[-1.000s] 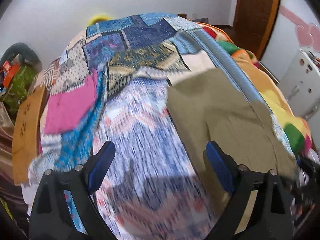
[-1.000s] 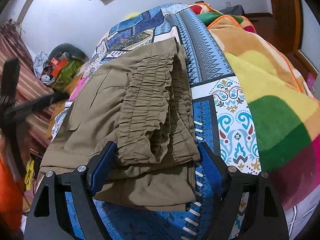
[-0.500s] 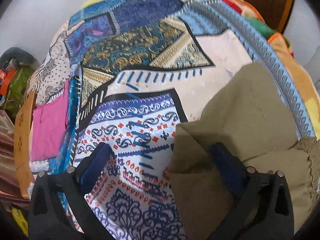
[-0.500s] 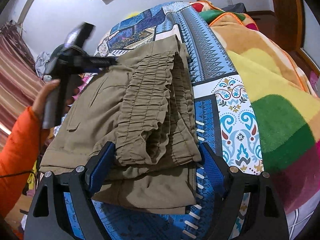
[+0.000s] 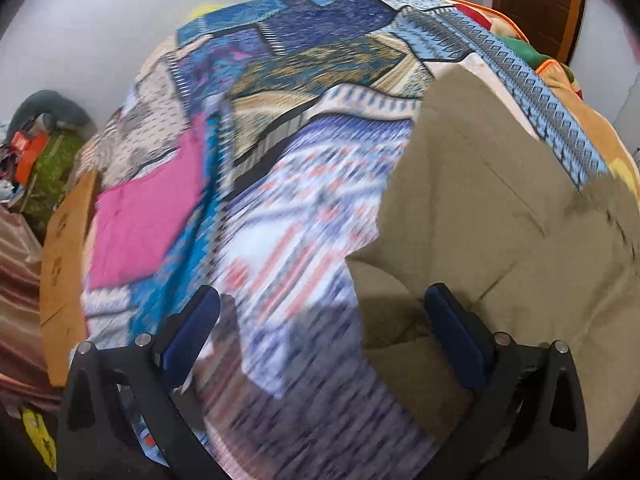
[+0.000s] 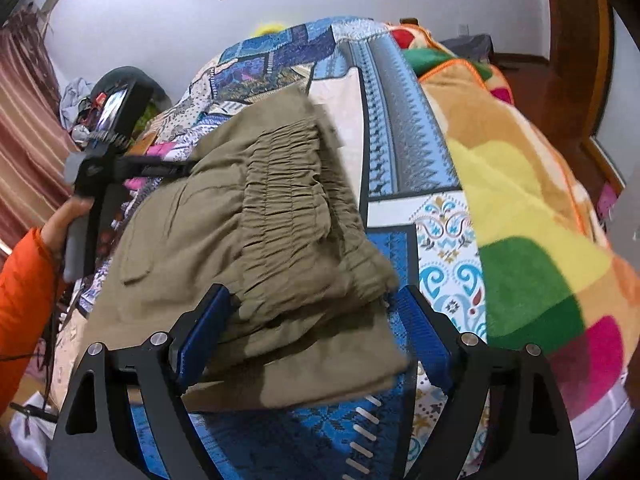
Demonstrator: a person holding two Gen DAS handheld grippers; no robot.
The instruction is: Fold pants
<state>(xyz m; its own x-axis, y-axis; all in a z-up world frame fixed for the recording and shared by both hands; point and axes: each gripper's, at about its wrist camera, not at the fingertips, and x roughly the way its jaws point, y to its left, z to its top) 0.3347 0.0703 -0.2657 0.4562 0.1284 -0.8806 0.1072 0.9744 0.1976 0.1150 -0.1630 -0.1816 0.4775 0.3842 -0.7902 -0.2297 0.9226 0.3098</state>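
Pants [image 6: 264, 240]: olive, folded in a thick stack with the gathered waistband on top, lying on the patchwork bedspread [image 6: 400, 152] of the bed.
Right tool [image 6: 316, 332]: tilted down over the near edge of the pants, spread wide; blue pads [image 6: 422, 332] either side of the stack's corner, nothing squeezed, nothing held.
Left tool [image 5: 320, 332]: pitched steeply down at the far-left edge of the pants, at its widest after just opening further; one pad [image 5: 456, 336] over olive cloth, the other over bare bedspread, nothing gripped.
Left hand [image 6: 66, 220]: wrapped round the tool's handle left of the pants, orange sleeve [image 6: 24, 300] below it.
Right wrist view only: the hand and sleeve, the waistband, a bright blanket [image 6: 520, 208] right of the pants.
Left wrist view only: blurred; a pink patch [image 5: 140, 228] of bedspread left of the pants, a flat fold of cloth [image 5: 500, 200] with a seam.
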